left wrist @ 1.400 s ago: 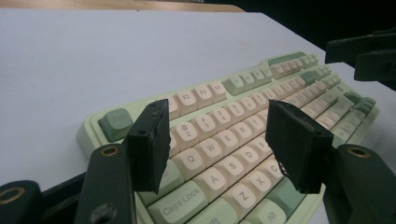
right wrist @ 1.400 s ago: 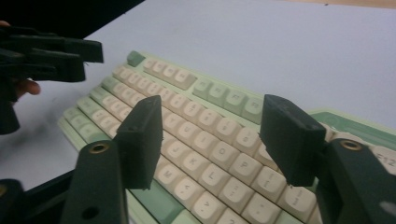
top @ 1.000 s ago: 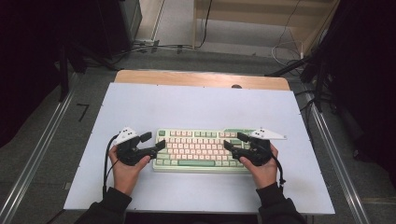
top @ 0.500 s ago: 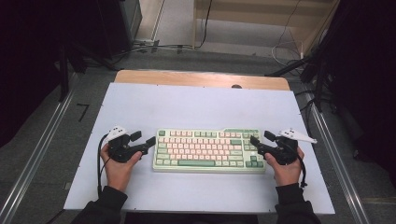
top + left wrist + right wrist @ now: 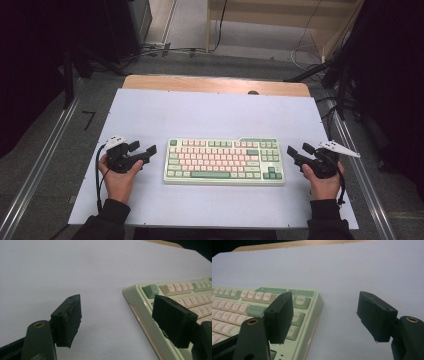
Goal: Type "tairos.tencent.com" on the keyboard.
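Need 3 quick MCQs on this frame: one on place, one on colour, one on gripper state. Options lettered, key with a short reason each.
1. Where does the keyboard lie relative to the two grippers?
A. Between them
B. Left of both
C. Beyond both, at the far edge of the table

2. What colour is the keyboard's case?
A. Black
B. Pale green
C. Red

3. How do the jaws of the left gripper stand?
A. Shut on the keyboard
B. Shut on nothing
C. Open, nothing between them

Key:
1. A, in the high view the left gripper sits off the keyboard's left end and the right gripper off its right end.
2. B, the case is pale green with pink and green keys.
3. C, the left gripper view shows a wide gap with bare white table between the jaws; the keyboard's corner lies behind the right-hand jaw, untouched.
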A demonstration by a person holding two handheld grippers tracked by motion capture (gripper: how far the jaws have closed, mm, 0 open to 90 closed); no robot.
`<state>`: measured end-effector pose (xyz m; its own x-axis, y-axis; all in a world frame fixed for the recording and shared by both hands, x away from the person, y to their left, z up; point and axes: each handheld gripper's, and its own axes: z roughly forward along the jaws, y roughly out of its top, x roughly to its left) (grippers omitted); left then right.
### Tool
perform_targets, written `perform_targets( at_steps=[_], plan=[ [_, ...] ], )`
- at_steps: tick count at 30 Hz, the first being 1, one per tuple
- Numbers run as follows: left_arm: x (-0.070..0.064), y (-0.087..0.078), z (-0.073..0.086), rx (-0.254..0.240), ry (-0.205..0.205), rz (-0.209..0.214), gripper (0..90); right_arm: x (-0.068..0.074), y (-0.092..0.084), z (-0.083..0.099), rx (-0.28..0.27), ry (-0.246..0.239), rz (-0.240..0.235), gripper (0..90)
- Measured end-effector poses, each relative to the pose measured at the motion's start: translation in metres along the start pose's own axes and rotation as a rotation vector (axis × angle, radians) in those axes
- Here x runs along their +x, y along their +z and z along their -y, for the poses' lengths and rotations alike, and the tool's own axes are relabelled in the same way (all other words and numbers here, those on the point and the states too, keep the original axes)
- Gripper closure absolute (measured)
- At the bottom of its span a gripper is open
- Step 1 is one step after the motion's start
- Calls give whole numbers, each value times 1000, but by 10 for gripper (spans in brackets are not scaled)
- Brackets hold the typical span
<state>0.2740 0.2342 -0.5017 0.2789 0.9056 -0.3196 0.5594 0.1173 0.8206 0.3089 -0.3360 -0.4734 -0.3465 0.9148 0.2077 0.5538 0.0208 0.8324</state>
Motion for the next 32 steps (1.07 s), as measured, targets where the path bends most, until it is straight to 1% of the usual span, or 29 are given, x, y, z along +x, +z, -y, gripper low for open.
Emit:
perform_targets(
  at_steps=[2,3,6,8,12,16,19,27,32],
  plan=[
    [0,-4,-2,-24,3,-10,246,-4,-3,1,-3,-3,13,277],
    [0,-6,-2,-28,1,-12,246,-6,-5,1,-2,2,21,277],
    [4,-8,-1,-28,-11,-19,245,-12,-8,4,3,-6,56,277],
    [7,-10,-1,-29,-22,-22,245,-16,-9,5,5,2,64,277],
    [9,-12,-1,-35,-27,-22,245,-22,-12,6,0,10,81,278],
    [9,-13,-1,-34,-29,-17,245,-24,-13,6,-1,22,86,278],
    [10,-13,-1,-32,-32,-16,246,-24,-12,6,1,18,89,278],
    [9,-12,-1,-24,-33,-7,247,-25,-12,6,1,26,90,278],
    [9,-12,-1,-28,-36,-4,247,-24,-12,6,-1,23,89,278]
  ],
)
